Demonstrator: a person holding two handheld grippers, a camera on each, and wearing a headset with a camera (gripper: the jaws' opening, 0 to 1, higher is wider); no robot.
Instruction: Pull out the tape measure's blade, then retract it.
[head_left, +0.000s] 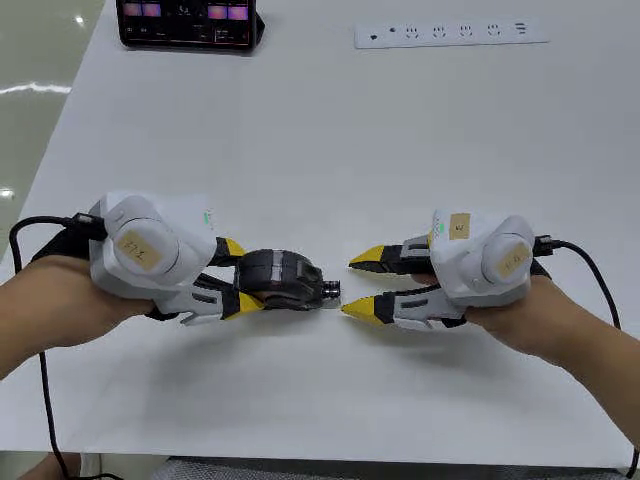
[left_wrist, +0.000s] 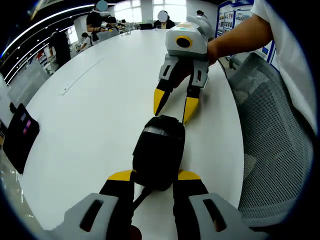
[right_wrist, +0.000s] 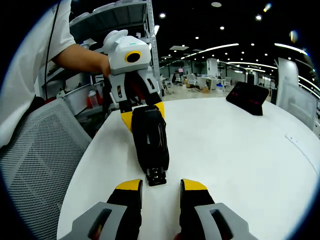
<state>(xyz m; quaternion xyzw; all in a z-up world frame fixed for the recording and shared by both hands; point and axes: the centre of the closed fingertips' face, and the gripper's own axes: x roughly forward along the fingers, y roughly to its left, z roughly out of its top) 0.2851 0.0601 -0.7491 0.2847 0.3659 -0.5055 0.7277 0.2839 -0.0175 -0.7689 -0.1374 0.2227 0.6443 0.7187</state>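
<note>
The left gripper's (head_left: 241, 275) yellow-tipped jaws clamp the black plastic tape measure (head_left: 285, 280) at centre. Its hook end points right toward the right gripper (head_left: 362, 284), whose jaws stand parted just short of it. The white tabletop (head_left: 300, 130) carries a black tablet (head_left: 190, 22) far left and a white power strip (head_left: 450, 32) far right.

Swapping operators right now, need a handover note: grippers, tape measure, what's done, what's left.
Left gripper: shut on the tape measure, clamping the rear of its case.
Right gripper: open, jaws just short of the blade tip and lined up with it, not touching.
Done: case held and pointed at the right gripper. The blade is fully in.
Left: close on the tip, pull the blade out, then retract it.
</note>
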